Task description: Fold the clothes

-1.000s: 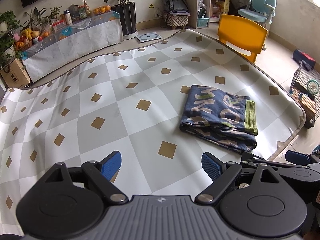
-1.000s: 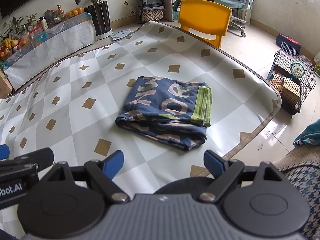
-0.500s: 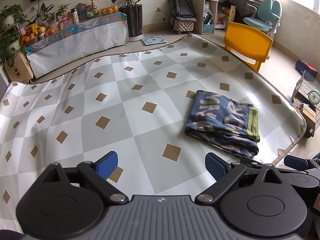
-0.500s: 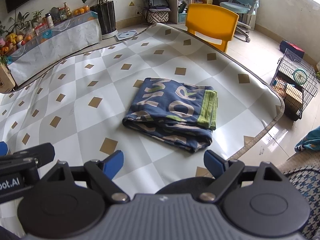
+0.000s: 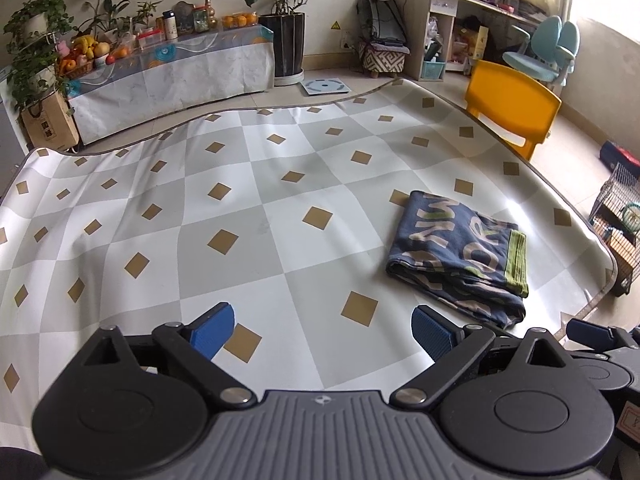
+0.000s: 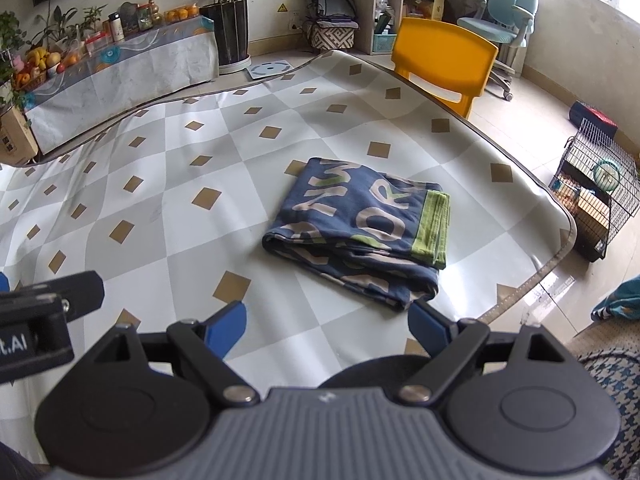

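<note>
A folded navy garment (image 5: 452, 248) with beige lettering and a green band lies flat on the checked mat (image 5: 240, 240), toward its right edge. My left gripper (image 5: 320, 322) hovers open over bare mat, nearer than the garment and to its left, with nothing between its blue pads. In the right wrist view the same garment (image 6: 352, 220) lies just beyond my right gripper (image 6: 326, 320), which is open and empty, its right pad close to the garment's near corner. The two grippers stand side by side, and the left one's body (image 6: 40, 308) shows at that view's left edge.
A yellow plastic chair (image 6: 444, 56) stands at the mat's far right edge. A wire pet cage (image 6: 592, 196) sits on the floor to the right. A cloth-covered low bench (image 5: 172, 76) with fruit and plants lines the far wall. A teal cloth (image 6: 620, 298) lies off the mat.
Both grippers have drawn back a little from the garment, so more of the room shows. The left gripper's pads stand slightly wider apart. The garment has not moved.
</note>
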{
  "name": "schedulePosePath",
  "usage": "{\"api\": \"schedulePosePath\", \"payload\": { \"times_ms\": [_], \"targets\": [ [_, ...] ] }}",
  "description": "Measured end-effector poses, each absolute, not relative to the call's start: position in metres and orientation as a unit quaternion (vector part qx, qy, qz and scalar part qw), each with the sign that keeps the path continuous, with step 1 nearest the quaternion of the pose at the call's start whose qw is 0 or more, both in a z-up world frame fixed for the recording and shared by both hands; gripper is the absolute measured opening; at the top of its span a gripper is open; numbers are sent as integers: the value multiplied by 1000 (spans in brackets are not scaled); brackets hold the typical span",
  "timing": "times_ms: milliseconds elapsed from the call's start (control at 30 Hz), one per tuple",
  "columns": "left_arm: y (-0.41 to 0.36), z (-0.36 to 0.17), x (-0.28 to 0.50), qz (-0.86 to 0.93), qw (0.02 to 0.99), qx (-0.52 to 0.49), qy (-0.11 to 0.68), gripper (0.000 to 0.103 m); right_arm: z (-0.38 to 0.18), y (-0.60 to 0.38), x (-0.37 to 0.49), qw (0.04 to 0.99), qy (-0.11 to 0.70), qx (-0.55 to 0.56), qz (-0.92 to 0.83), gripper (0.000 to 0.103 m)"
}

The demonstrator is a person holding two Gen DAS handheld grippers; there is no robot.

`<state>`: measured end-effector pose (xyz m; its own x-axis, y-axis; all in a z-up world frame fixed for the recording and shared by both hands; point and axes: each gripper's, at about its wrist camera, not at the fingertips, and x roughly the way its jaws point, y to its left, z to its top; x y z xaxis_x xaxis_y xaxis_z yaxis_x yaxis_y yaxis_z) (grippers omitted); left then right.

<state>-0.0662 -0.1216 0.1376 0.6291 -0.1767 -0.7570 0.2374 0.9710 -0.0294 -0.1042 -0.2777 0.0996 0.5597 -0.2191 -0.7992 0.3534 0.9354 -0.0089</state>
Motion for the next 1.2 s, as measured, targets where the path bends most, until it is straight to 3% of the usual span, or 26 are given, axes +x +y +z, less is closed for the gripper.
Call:
{"api": "schedulePosePath", "payload": {
  "times_ms": [333, 1200],
  "targets": [
    [-104, 132, -65, -101, 902, 17, 419, 102, 98, -262, -100, 882, 442, 60, -155, 88],
    [-51, 109, -58, -42, 902, 14, 430, 103, 90, -211, -86, 881, 456, 20, -121, 90]
  ]
}}
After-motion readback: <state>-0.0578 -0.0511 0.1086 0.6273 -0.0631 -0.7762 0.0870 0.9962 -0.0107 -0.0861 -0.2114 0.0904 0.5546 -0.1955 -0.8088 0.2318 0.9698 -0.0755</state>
